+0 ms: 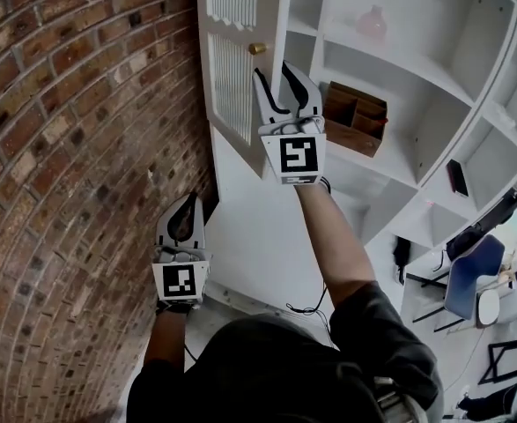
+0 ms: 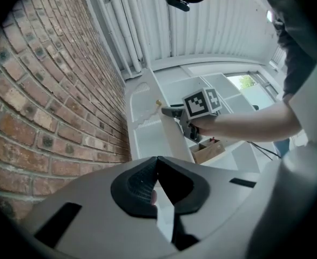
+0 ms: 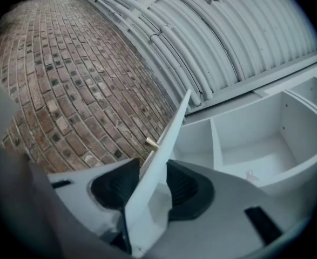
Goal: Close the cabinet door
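support: white cabinet shelves (image 1: 409, 65) | resting on them: brown box (image 1: 355, 117), pink bottle (image 1: 372, 23)

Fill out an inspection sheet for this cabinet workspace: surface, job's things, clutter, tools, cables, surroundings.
Surface: white cabinet shelves, mostly bare.
Job's things: cabinet door stands open; brass knob on its face.
Clutter: wooden box, pink item and dark flat item on the shelves.
Tools: right tool closed on the door's free edge; left tool shut, empty, low beside the wall.
Cables: black cable below the cabinet.
Surroundings: brick wall at left; blue chair at right.
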Demonstrator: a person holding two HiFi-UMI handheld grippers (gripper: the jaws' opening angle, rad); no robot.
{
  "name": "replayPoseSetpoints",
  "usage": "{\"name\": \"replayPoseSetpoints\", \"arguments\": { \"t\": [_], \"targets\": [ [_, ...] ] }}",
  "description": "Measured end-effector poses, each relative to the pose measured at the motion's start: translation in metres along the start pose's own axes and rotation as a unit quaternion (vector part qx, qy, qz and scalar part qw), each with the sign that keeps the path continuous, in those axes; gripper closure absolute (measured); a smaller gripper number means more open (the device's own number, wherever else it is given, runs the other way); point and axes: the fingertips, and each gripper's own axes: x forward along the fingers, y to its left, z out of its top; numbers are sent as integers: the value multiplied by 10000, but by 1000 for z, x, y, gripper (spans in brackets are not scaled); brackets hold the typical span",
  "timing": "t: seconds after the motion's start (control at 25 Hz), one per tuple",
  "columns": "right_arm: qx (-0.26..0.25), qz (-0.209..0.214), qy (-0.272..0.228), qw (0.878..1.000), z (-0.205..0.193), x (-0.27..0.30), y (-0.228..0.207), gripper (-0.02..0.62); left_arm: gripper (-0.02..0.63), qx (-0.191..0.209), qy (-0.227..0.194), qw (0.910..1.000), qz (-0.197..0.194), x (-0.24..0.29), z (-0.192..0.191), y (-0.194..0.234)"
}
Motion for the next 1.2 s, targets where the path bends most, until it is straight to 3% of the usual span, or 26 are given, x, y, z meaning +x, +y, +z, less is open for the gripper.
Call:
{"name": "replayPoseSetpoints", "arguments": {
  "t": [0.36, 1.2],
  "targets": [
    [-6, 21, 101, 9999, -27, 3, -39, 433, 604, -62, 33, 9996, -273, 30, -6, -32],
    [-96, -291, 119, 9995, -53, 9, -71, 422, 604, -194, 152, 9993, -278, 52, -20, -39]
  ]
}}
